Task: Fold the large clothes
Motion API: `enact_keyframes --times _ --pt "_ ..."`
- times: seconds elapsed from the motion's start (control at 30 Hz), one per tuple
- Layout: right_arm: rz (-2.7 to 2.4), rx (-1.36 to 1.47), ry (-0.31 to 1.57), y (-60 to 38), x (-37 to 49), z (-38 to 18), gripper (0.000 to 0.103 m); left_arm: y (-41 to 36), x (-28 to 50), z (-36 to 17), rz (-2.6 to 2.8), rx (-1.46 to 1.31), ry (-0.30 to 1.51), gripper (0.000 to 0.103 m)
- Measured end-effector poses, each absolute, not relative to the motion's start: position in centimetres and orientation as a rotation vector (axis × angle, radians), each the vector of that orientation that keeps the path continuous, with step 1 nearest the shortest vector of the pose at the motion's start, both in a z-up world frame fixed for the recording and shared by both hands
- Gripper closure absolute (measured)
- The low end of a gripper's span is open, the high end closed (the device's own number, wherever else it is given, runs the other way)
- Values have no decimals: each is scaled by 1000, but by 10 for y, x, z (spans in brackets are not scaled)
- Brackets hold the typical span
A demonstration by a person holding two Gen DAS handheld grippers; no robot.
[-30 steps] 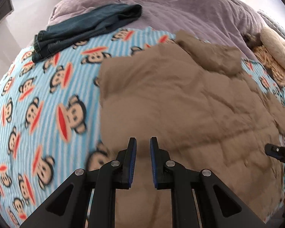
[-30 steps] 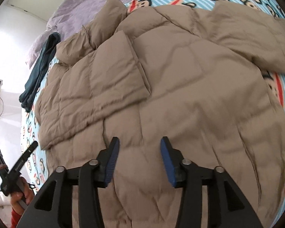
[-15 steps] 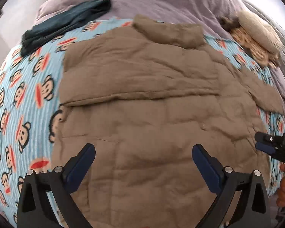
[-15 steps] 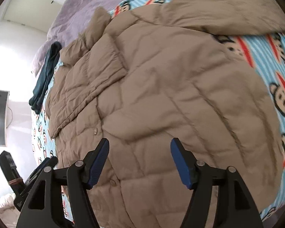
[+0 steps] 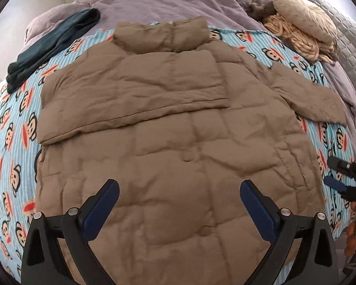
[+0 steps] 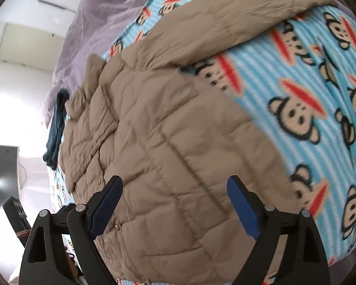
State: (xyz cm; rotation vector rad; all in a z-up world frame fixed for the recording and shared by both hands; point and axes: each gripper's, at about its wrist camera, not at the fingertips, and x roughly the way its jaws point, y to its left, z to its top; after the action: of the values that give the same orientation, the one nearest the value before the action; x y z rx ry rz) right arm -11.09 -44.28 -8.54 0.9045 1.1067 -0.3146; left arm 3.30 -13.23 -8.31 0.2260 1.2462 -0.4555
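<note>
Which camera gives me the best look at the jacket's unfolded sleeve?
The left wrist view: the unfolded sleeve lies in full, sharp, angling off the brown jacket toward the purple bedding. The right wrist view shows that sleeve only blurred, along the picture's top.

The left gripper (image 5: 179, 198) points steeply downward with its fingers (image 5: 99, 210) spread wide, nothing between the blue pads. The right gripper (image 6: 175, 200) also tilts downward; its jaws have just been opening and now stand wide apart, empty. In the left wrist view the right gripper shows at the right edge, its fingers parted. No hand can be made out clearly in either view.
</note>
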Motion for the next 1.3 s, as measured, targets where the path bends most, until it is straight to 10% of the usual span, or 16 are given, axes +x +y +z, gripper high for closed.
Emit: enact_keyframes --times 0.13,1.13,1.17,1.23,1.3 --pt "-331 933 1034 -466 -122 -82 0 -156 24 -83 -471 224 1261 1" --pt "-407 1474 541 -718 -61 -145 3 -207 74 -96 -363 208 1228 1" --pt "-406 1490 526 -721 -60 -144 7 -206 78 -97 -361 199 1232 1" --pt "-403 1514 535 -726 -56 -143 90 -203 83 -99 -354 187 1235 1" --pt "-409 1517 580 -727 -54 -140 97 -200 88 -100 -350 176 1238 1"
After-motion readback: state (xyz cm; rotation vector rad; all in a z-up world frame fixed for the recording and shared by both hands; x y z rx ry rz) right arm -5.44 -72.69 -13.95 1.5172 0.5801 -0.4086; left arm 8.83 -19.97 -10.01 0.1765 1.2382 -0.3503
